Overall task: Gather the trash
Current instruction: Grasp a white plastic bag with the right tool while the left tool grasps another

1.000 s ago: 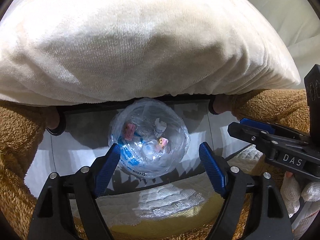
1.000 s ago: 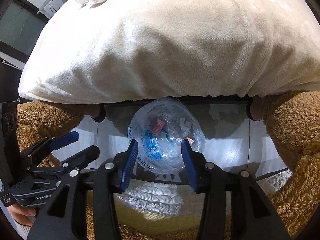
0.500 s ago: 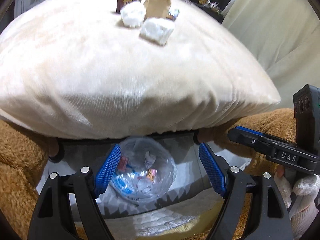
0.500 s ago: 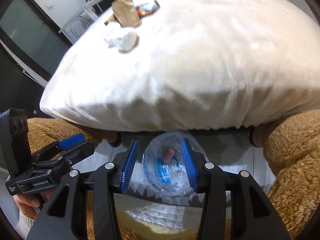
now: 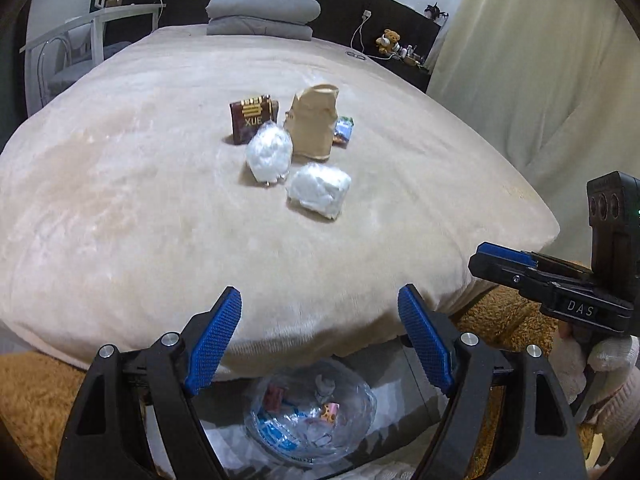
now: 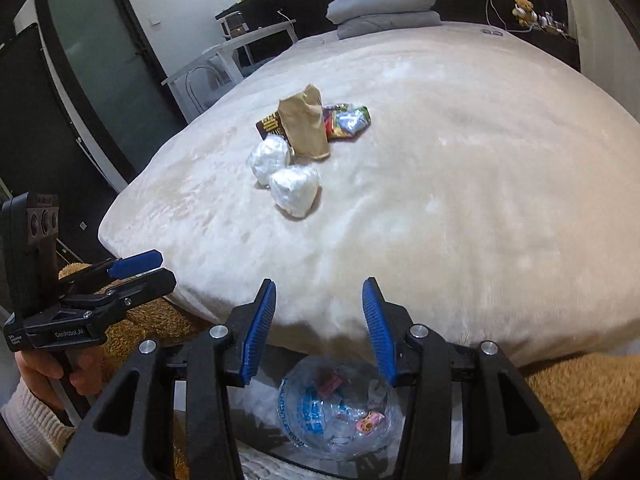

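Note:
A pile of trash lies mid-bed on the cream blanket (image 5: pixel 120 208): a brown paper bag (image 5: pixel 314 122), a dark red box (image 5: pixel 251 118), a colourful wrapper (image 5: pixel 344 130) and two white crumpled wads (image 5: pixel 269 153) (image 5: pixel 319 189). The pile also shows in the right wrist view, with the bag (image 6: pixel 305 122) and a wad (image 6: pixel 295 190). A clear plastic-lined bin (image 5: pixel 312 424) holding small scraps sits on the floor below the bed edge; it also shows in the right wrist view (image 6: pixel 340 408). My left gripper (image 5: pixel 320 340) and right gripper (image 6: pixel 319 330) are open and empty, above the bin, short of the pile.
Folded grey bedding (image 5: pixel 260 14) lies at the bed's head. A brown fluffy rug (image 6: pixel 584 396) covers the floor around the bin. A white desk (image 6: pixel 232 56) and a dark door (image 6: pixel 108 60) stand left; a curtain (image 5: pixel 540 72) hangs right.
Both grippers have risen and tilted up from the bin under the bed edge, so the bed top and trash pile have come into view. Both stay open.

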